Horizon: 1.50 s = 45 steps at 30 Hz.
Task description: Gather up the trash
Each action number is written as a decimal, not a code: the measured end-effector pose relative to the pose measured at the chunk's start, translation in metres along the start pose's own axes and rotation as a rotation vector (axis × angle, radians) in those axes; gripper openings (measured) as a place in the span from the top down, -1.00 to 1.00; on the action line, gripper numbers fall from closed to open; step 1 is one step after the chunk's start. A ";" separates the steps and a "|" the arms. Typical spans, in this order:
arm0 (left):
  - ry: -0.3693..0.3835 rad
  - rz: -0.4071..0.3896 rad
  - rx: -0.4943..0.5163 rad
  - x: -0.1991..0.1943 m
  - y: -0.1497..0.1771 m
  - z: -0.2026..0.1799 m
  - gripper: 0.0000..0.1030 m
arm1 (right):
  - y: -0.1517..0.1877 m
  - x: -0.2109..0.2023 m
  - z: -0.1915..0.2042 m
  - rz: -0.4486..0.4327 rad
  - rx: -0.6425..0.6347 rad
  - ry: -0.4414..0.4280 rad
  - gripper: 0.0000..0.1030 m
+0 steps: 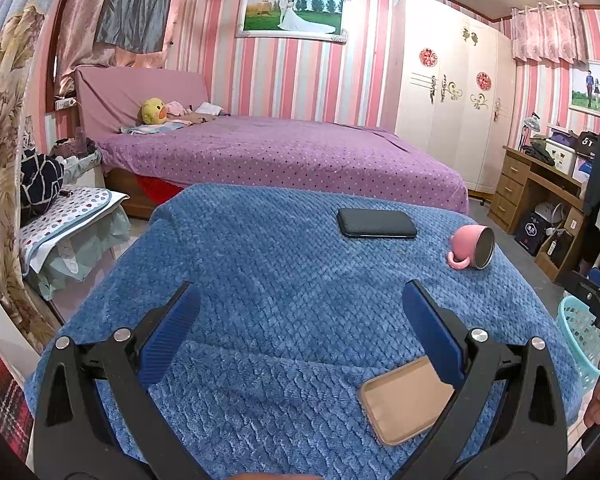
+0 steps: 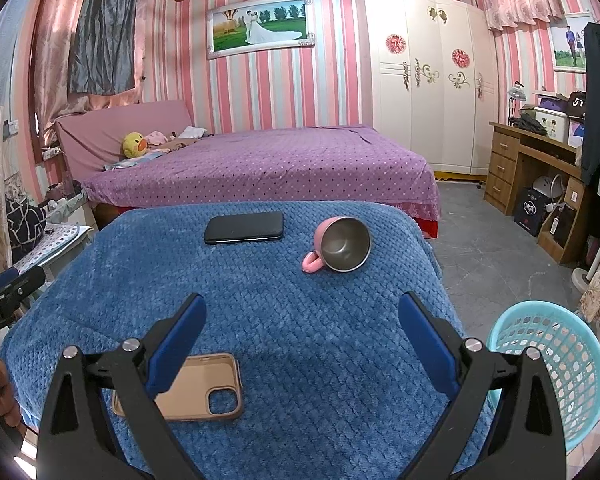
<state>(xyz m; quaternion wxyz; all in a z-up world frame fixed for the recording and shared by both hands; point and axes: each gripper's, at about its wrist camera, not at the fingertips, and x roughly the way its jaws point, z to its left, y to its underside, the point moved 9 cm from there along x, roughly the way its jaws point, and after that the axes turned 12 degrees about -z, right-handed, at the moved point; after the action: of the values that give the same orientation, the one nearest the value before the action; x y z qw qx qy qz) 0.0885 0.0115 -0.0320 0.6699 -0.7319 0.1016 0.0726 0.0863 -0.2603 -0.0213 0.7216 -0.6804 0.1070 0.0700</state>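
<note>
A blue blanket covers a table. On it lie a black phone, a pink mug tipped on its side, and a tan phone case near the front edge. My left gripper hovers open over the blanket, its right finger above the case. My right gripper is open too, its left finger over the case. A light blue mesh basket stands on the floor right of the table.
A purple bed lies behind the table, a white wardrobe at the back right, a wooden desk on the right. A stool with a dotted cushion stands at the left. Grey floor stretches between table and desk.
</note>
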 end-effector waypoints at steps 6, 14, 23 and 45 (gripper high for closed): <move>0.002 -0.003 -0.002 0.000 -0.001 -0.001 -0.90 | -0.001 0.000 -0.005 -0.001 0.005 0.008 -0.84; 0.002 -0.002 -0.002 0.001 -0.001 -0.001 -0.90 | 0.000 0.000 -0.004 0.001 0.002 0.006 -0.84; 0.000 -0.003 0.001 0.000 -0.001 -0.001 -0.90 | 0.000 -0.001 -0.004 -0.001 0.003 0.007 -0.84; 0.003 -0.003 0.005 0.001 -0.001 -0.003 -0.90 | 0.001 0.000 -0.004 0.003 0.003 0.007 -0.84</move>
<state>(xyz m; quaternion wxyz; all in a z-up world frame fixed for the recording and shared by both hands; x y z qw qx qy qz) 0.0899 0.0081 -0.0306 0.6717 -0.7305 0.1015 0.0703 0.0859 -0.2647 -0.0222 0.7220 -0.6795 0.1106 0.0684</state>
